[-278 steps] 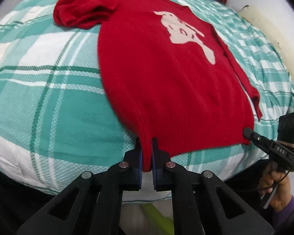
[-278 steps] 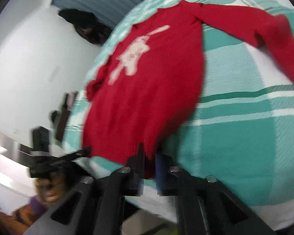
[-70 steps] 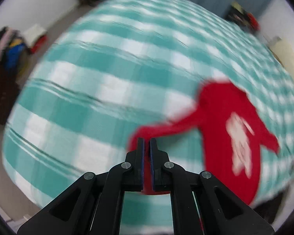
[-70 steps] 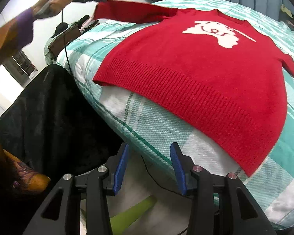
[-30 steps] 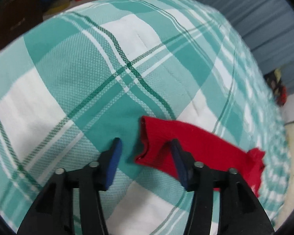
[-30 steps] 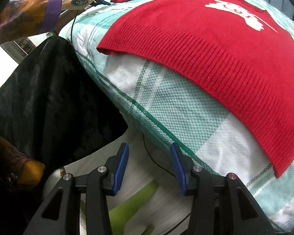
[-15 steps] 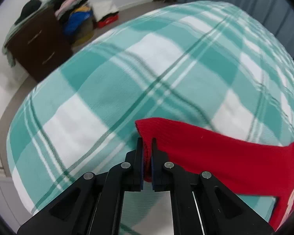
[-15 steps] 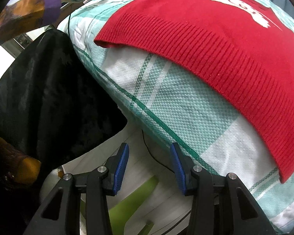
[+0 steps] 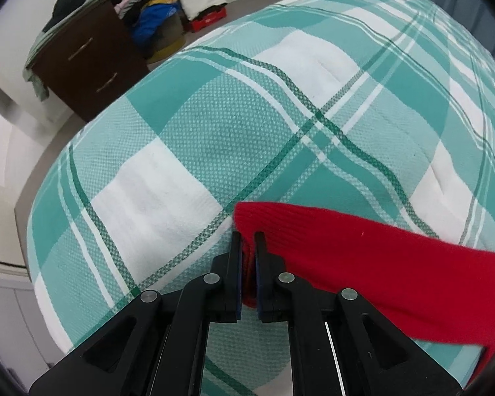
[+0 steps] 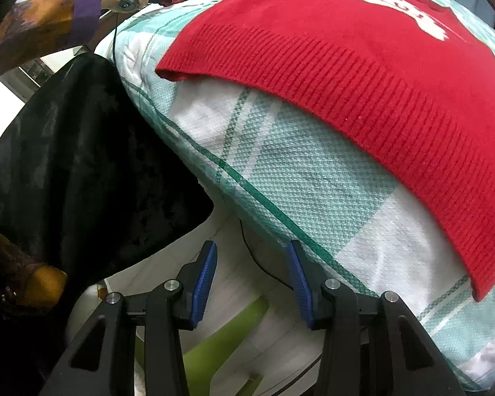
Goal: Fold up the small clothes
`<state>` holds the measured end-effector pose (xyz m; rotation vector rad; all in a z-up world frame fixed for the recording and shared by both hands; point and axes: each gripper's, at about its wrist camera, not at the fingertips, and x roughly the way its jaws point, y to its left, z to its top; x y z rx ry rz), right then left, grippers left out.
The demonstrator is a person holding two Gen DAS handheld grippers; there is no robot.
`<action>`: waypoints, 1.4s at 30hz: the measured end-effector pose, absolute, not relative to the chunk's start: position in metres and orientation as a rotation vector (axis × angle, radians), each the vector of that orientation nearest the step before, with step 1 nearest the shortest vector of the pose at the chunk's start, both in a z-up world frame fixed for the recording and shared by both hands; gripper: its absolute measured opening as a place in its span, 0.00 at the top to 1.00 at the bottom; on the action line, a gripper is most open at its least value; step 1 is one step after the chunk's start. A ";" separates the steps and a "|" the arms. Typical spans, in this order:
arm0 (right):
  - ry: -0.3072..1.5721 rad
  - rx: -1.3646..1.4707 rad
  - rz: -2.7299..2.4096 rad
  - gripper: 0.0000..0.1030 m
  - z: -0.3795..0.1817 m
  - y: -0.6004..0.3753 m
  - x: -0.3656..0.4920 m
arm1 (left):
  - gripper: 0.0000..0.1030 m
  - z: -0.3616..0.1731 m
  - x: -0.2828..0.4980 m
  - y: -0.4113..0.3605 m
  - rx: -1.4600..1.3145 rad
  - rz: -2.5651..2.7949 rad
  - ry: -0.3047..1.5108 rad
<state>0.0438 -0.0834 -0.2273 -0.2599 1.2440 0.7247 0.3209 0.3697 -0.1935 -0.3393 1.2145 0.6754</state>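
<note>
My left gripper is clamped on the cuff of the red sweater's sleeve, low in the centre of the left wrist frame; the pads pinch the knit with only fabric between them. The sleeve runs off to the right across the green plaid bedspread. My right gripper stands partly open and holds nothing, below the bed edge. The red sweater lies flat, upper right in the right wrist frame.
</note>
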 end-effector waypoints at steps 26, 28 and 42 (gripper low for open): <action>1.160 -0.229 0.755 0.52 -0.204 -0.093 0.033 | 0.36 -0.130 0.292 0.120 -0.395 -0.160 1.025; 1.156 -0.223 0.745 0.52 -0.203 -0.093 0.033 | 0.36 -0.136 0.320 0.101 -0.368 -0.184 1.015; 0.977 -0.004 0.614 0.52 -0.135 -0.159 0.067 | 0.30 -0.132 0.242 0.092 -0.129 -0.038 1.056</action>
